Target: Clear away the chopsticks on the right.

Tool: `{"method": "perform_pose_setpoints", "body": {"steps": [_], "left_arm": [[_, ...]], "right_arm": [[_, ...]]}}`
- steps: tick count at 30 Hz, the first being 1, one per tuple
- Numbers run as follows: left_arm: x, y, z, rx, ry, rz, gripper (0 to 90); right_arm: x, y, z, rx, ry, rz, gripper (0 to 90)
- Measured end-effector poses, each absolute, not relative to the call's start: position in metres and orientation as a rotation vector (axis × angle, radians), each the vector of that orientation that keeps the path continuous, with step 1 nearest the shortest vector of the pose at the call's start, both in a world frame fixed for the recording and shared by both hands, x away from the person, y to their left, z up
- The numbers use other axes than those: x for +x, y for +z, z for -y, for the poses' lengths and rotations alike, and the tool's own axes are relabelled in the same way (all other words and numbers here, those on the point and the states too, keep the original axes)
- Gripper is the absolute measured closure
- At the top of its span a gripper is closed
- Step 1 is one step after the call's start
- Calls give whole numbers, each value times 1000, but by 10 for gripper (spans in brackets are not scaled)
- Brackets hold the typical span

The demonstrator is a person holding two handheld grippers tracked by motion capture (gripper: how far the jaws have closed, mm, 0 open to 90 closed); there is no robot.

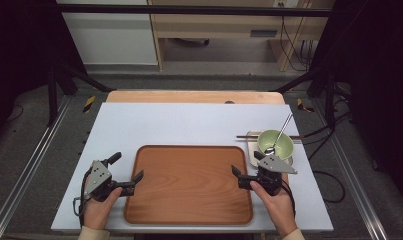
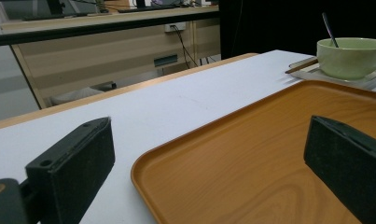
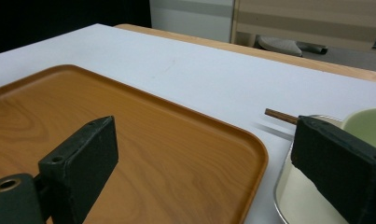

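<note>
At the middle of the white surface [image 1: 189, 122] lies the wooden tray [image 1: 189, 185], bare. Left tongs [image 1: 130, 181] straddle its left rim, right tongs [image 1: 240, 178] its right rim, both spread. Just beyond sits a green bowl [image 1: 275, 143] holding a spoon [image 1: 281, 131].
</note>
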State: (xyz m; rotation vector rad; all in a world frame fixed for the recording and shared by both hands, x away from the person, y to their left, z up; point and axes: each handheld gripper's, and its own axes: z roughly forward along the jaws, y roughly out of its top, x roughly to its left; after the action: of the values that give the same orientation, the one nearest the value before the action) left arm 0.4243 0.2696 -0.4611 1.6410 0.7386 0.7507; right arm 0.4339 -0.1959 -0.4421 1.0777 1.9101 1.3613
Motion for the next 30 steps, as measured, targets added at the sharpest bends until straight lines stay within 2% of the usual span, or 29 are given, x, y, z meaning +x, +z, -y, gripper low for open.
{"method": "perform_pose_setpoints", "body": {"steps": [3,15,17,21,26,30], "left_arm": [[426,-464,-270,1639,750,-747,14],[426,-465,-279,1617,728,-775,13],[426,-465,-280,1619,731,-779,13],[426,-464,-281,1605,742,-780,13],[424,-463,-283,1595,752,-775,12],[424,-463,-283,1598,761,-771,9]], "right_arm": [[434,-443,198,1086,1357,-1920,123],[425,-440,201,1037,1310,-1987,189],[423,-439,204,1031,1311,-1993,243],[418,-439,213,1029,1300,-2011,272],[411,-440,224,1051,1275,-2003,241],[406,-439,230,1073,1252,-1975,120]]}}
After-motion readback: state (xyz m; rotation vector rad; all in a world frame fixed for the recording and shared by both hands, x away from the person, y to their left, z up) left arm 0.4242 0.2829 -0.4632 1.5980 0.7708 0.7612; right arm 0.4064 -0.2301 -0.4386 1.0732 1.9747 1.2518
